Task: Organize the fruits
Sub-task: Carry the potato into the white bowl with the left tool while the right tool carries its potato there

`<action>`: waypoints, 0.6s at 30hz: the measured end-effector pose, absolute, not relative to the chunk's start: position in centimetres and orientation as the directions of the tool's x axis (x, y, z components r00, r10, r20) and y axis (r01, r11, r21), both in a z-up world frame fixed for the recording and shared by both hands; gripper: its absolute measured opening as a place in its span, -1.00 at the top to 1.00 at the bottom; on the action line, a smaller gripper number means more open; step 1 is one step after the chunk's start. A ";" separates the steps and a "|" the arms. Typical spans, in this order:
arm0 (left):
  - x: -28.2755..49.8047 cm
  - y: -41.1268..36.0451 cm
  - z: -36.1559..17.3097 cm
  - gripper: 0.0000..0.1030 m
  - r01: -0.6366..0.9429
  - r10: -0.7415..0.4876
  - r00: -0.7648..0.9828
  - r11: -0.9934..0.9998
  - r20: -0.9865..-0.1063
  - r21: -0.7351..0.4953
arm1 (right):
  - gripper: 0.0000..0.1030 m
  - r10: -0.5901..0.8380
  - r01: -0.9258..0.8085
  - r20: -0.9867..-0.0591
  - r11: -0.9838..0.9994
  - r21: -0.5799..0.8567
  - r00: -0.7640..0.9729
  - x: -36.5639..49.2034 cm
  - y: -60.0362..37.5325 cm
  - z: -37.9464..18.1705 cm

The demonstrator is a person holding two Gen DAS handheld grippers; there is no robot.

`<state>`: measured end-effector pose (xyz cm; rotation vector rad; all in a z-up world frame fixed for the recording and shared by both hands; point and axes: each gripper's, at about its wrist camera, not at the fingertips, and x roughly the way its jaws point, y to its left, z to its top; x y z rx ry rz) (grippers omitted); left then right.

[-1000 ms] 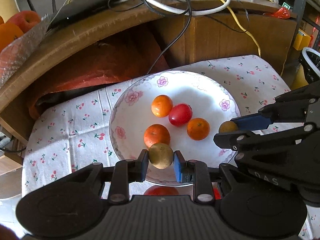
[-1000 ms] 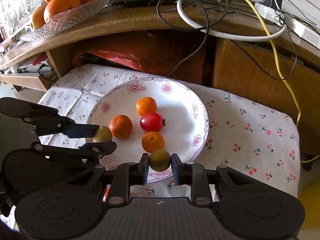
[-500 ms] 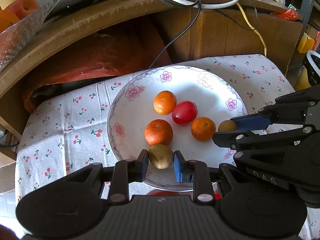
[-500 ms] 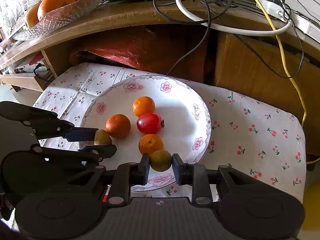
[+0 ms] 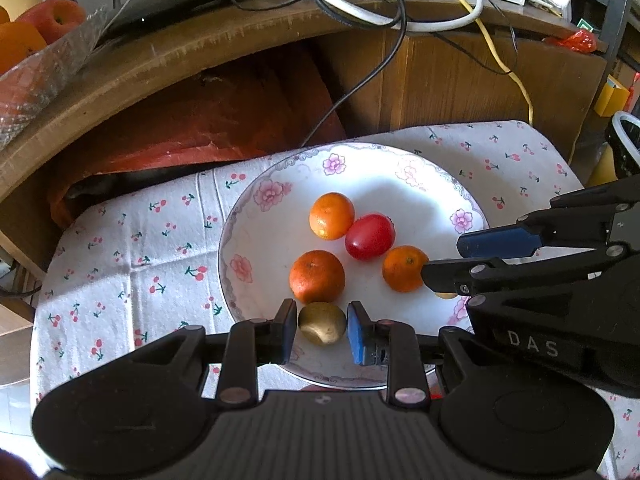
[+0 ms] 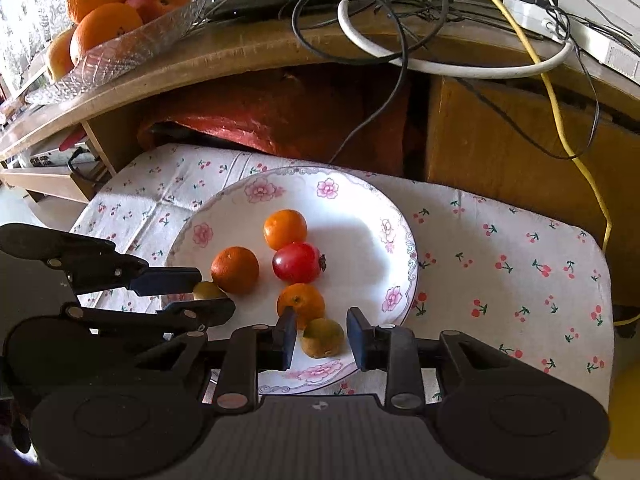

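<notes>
A white flowered plate [image 5: 272, 240] [image 6: 360, 240] on a cherry-print cloth [image 5: 132, 248] holds three oranges [image 5: 317, 276] and a red fruit [image 5: 370, 236]. My left gripper [image 5: 322, 332] is shut on a golden-brown round fruit [image 5: 322, 323] low over the plate's near rim, right behind an orange. My right gripper [image 6: 322, 330] stands open over the plate's near right rim. A green-brown fruit [image 6: 322, 338] rests on the plate between its fingers with a gap on each side. Each gripper shows in the other's view, the right gripper [image 5: 442, 258] and the left gripper [image 6: 214, 290].
A wooden shelf [image 6: 240, 52] overhangs the back. It carries a glass bowl [image 6: 132, 44] of oranges and an apple, plus tangled cables [image 6: 400, 20]. A red bag [image 6: 288, 116] lies under it. Bare cloth [image 6: 520, 272] lies to the plate's right.
My right gripper's fingers have spread, and the green-brown fruit now sits loose on the plate. Both grippers have come down closer to the plate. The left gripper keeps its fruit.
</notes>
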<state>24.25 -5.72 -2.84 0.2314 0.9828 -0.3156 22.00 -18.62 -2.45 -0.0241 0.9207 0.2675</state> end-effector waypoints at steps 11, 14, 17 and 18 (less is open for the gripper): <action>23.6 -5.5 -1.9 0.30 0.364 -0.158 0.547 0.929 -0.822 0.063 | 0.50 0.216 -0.231 -0.770 0.969 0.092 0.600 21.3 -18.5 -1.3; 23.3 -5.1 -1.4 0.30 0.359 -0.167 0.553 0.932 -0.816 0.053 | 0.49 0.220 -0.232 -0.766 0.968 0.096 0.604 21.0 -18.4 -0.9; 22.7 -4.9 -0.9 0.30 0.357 -0.176 0.560 0.933 -0.810 0.045 | 0.49 0.220 -0.231 -0.761 0.968 0.095 0.611 20.3 -18.3 -0.3; 22.4 -4.7 -0.6 0.30 0.358 -0.180 0.561 0.933 -0.808 0.041 | 0.49 0.221 -0.231 -0.760 0.968 0.096 0.612 20.1 -18.3 -0.2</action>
